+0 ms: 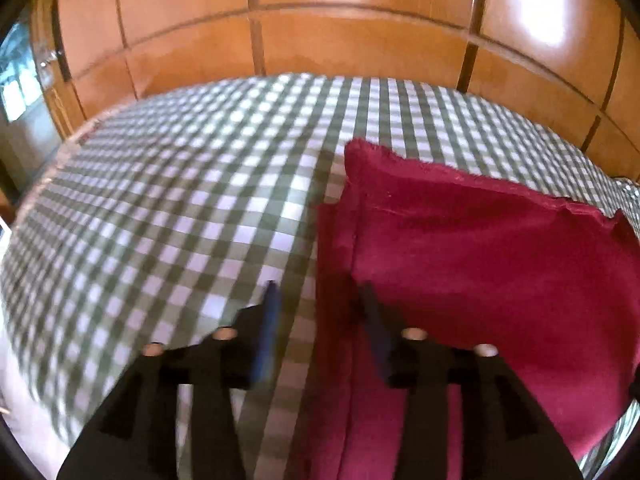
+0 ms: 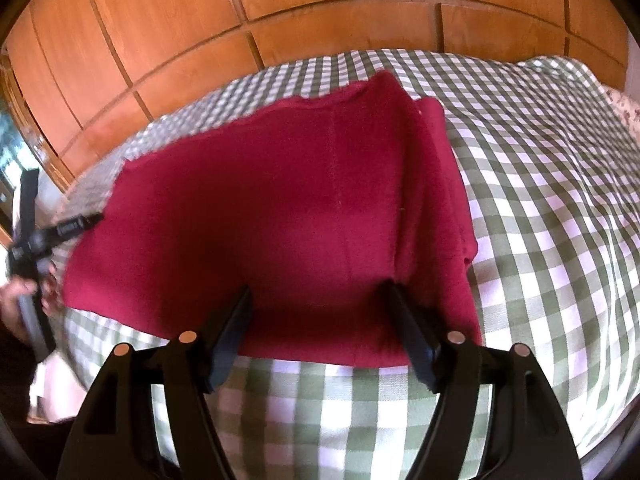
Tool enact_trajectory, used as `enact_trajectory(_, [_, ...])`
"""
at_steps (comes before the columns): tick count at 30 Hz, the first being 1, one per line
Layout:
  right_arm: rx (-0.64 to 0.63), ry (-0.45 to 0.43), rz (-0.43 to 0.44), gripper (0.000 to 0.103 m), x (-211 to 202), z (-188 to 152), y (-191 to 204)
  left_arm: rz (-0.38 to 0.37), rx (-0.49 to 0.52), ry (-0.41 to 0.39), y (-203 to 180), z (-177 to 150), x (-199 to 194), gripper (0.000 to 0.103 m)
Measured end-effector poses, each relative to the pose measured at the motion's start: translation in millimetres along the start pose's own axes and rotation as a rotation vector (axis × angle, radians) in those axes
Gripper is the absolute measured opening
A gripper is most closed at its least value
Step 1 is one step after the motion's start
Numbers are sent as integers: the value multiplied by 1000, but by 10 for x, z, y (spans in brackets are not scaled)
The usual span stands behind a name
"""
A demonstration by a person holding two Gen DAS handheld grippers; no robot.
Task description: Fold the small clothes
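On the checked sheet (image 2: 540,184), which I take as my landmark, lies one red cloth (image 2: 280,208), folded, with layered edges stacked along its right side. In the right wrist view the cloth sits on the sheet's middle, its near hem just ahead of my right gripper (image 2: 318,292).

Right gripper: jaws spread wide, nothing between them. Both fingers (image 2: 234,328) reach over the near hem of the cloth; I cannot tell whether they touch it.

Left gripper (image 1: 320,292): jaws spread, holding nothing. In the left wrist view, which is blurred, it is at the cloth's left edge. One finger hangs over bare sheet, the other over the red cloth (image 1: 480,264). Contact with the fabric I cannot tell.

The same left gripper (image 2: 68,230) shows in the right wrist view, at the cloth's left edge, held in a hand (image 2: 20,296).

Cloth, further: a seam runs up its middle away from the right gripper. The far edge is uneven and slightly raised, with a fold showing at the far left corner in the left wrist view.

Sheet (image 1: 160,200): green and white checks, lightly rumpled to the right of the cloth.

Beyond the sheet: wooden panels (image 2: 200,20), orange-brown, with dark grooves; bright glare patches on the panels (image 1: 360,20) in the left wrist view.
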State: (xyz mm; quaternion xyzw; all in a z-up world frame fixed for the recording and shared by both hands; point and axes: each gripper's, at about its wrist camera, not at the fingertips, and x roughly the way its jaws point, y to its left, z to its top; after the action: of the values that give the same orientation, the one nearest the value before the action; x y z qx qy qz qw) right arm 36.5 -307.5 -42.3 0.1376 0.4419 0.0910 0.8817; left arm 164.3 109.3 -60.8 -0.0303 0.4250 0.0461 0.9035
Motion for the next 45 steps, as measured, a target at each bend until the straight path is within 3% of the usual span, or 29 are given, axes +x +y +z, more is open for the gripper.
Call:
enact_trajectory(6, [134,-110,5,81,-245,282,-329,-31,-2,-71,-96,-141,-399,47])
enact_trajectory(11, [267,-48,19,81,-5,364,-715,-72,69,-88,-375,-265,-568,47])
enact_trajectory(15, [348,26,104,77,187,241,-834,-92,115,-88,-548,-340,-608,47])
enact_trajectory(17, [320,24,96,77,184,206,-780,-103,124,-72,-603,-373,-579,47])
enact_trajectory(23, [303,52,97,50,184,138,-709,-124,135,-34,-674,-449,-489,48])
enact_trajectory(29, [286,68,96,35,186,129,-668,-134,131,-24,-671,-470,-461,48])
enact_trajectory(37, [259,42,126,30,63,290,-444,-159,111,-10,-615,-463,-425,48])
enact_trajectory(45, [113,5,188,26,-93,602,220,-221,61,8,-494,-427,-446,48])
